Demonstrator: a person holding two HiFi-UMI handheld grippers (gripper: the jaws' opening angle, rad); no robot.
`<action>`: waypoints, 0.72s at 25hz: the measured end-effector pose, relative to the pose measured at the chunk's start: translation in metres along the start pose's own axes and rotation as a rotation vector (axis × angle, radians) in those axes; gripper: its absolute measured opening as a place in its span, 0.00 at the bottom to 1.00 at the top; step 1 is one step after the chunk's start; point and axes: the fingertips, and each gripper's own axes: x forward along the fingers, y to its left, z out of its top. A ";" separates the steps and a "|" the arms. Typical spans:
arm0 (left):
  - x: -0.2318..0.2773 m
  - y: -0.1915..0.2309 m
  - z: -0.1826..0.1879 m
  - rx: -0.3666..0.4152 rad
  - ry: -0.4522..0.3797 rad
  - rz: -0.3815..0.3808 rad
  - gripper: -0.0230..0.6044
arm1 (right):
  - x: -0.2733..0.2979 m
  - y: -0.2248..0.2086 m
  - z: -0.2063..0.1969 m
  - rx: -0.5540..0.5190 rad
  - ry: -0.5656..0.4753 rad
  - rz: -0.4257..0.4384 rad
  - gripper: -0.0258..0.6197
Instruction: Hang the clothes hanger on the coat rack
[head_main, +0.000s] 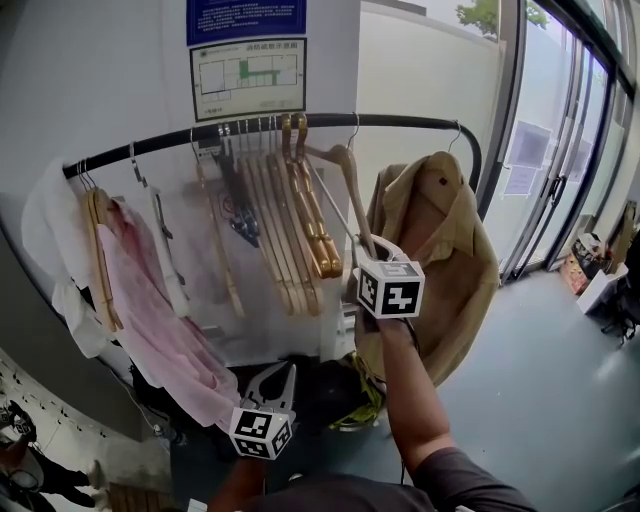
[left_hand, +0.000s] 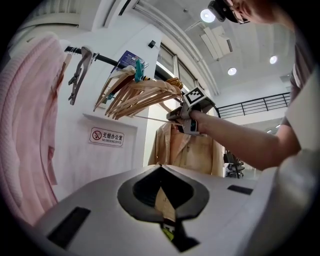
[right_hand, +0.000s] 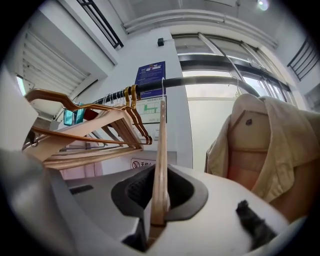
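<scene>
A black rail (head_main: 400, 122) of the coat rack runs across the wall with several wooden hangers (head_main: 295, 220) on it. My right gripper (head_main: 372, 250) is shut on the lower end of a pale wooden hanger (head_main: 352, 190), whose arm rises steeply from the jaws (right_hand: 160, 150). The held hanger's metal hook (right_hand: 162, 84) is at the rail (right_hand: 210, 80) and seems to lie over it. My left gripper (head_main: 284, 373) hangs low and to the left, level, away from the rack. It is shut (left_hand: 161, 169) with nothing in it.
A beige jacket (head_main: 440, 250) hangs right of the held hanger, close to my right arm. A pink garment (head_main: 150, 300) and a white one (head_main: 50, 220) hang at the rail's left. Glass doors (head_main: 560, 150) stand at the right, grey floor below.
</scene>
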 end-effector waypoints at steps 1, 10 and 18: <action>0.001 -0.001 -0.001 0.000 0.003 -0.002 0.04 | 0.000 0.001 0.000 -0.009 -0.010 0.006 0.10; 0.006 -0.009 -0.001 0.014 0.008 -0.024 0.04 | -0.043 0.003 -0.007 -0.023 -0.137 0.010 0.33; 0.009 -0.017 0.005 0.021 -0.014 -0.039 0.04 | -0.111 0.006 -0.042 -0.043 -0.176 -0.036 0.35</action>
